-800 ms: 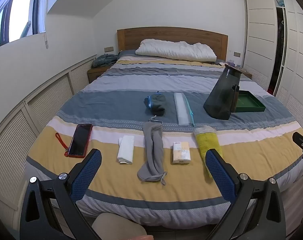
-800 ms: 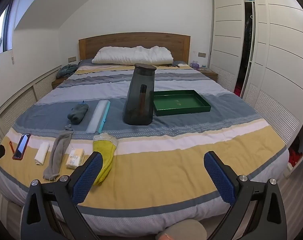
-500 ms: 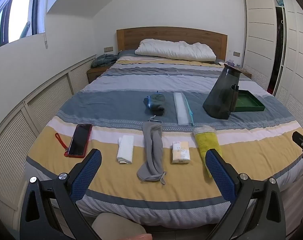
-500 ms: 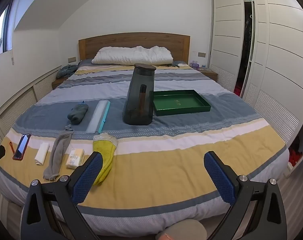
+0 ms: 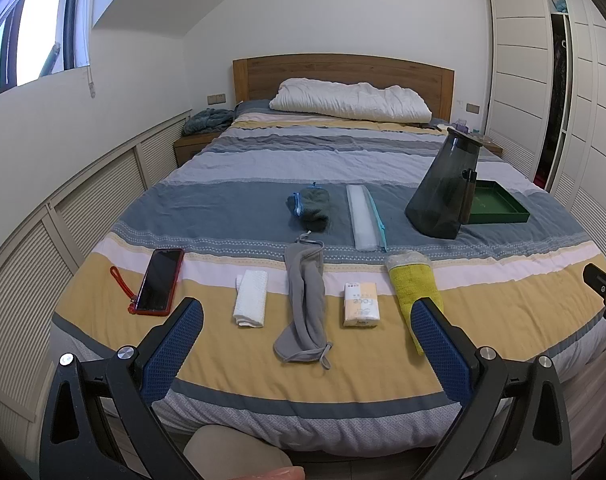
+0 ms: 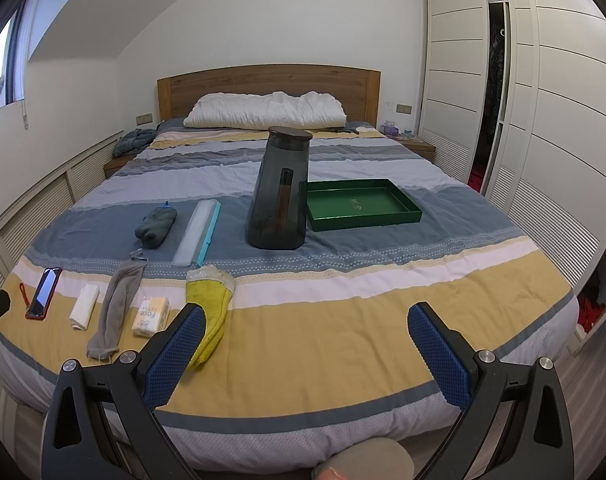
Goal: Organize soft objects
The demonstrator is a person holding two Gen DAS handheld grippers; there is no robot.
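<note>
Broadly, the striped bed (image 5: pixel 383 168) fills the room, with a white pillow (image 5: pixel 349 100) against the wooden headboard at its 12 o'clock end. Toward 2 o'clock of the bed's middle, seen from the foot, a dark smoked pitcher (image 6: pixel 281 196) stands upright on the blue stripe, and a green tray (image 6: pixel 361 204) lies just beside it at its 3 o'clock.

At the pitcher's 9 o'clock lies a long clear pouch with a teal edge (image 5: pixel 365 216), and further out at 9 o'clock a dark grey rolled cloth (image 5: pixel 313 210).

Nearer the foot, on the yellow stripe, the soft things sit in a row, apart from one another. From 3 o'clock round to 9 o'clock they are a yellow mitt (image 5: pixel 413 288), a tissue pack (image 5: pixel 361 304), a long grey sleeve (image 5: pixel 305 300) and a folded white cloth (image 5: pixel 251 298). A red-cased phone (image 5: pixel 161 280) with a wrist strap ends the row at the 9 o'clock side.

Both tools hang over the foot of the bed, tilted downward. The left gripper (image 5: pixel 307 322) has its jaws spread wide with nothing between them, above the grey sleeve and the tissue pack. The right gripper (image 6: pixel 307 326) is likewise wide open and empty, over bare bedcover at the mitt's 3 o'clock.
</note>
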